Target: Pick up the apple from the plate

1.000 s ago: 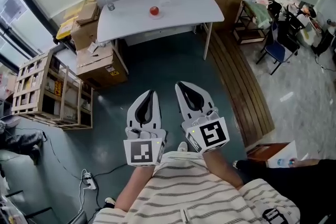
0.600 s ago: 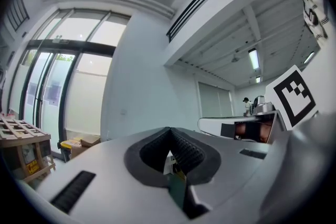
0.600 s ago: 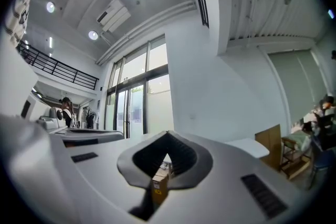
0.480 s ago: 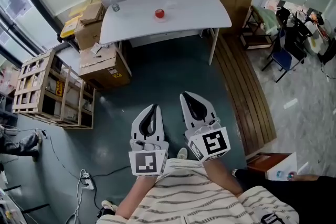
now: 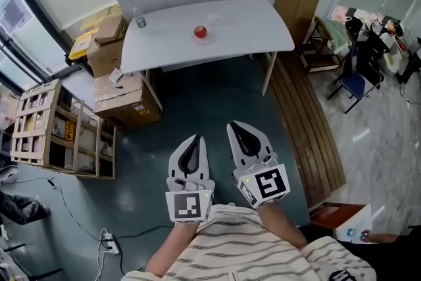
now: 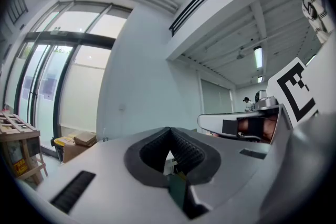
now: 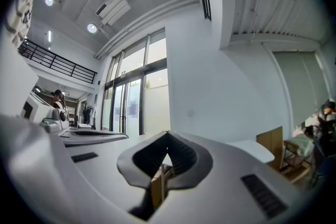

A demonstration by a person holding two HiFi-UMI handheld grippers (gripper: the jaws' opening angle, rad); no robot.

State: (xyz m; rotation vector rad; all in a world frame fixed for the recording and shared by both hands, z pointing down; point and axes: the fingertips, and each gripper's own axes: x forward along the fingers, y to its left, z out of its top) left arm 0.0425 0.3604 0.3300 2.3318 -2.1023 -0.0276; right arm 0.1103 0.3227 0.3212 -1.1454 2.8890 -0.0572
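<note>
Grey left tongs (image 5: 194, 140) and right tongs (image 5: 235, 127) — both closed, empty.

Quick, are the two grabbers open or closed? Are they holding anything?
Left gripper: closed, holding nothing.
Right gripper: closed, holding nothing.

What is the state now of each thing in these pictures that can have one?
apple: resting on the plate on the white table, not yet picked up.
left gripper: shut, empty, over the floor, short of the table.
right gripper: shut, empty, beside the left one.
</note>
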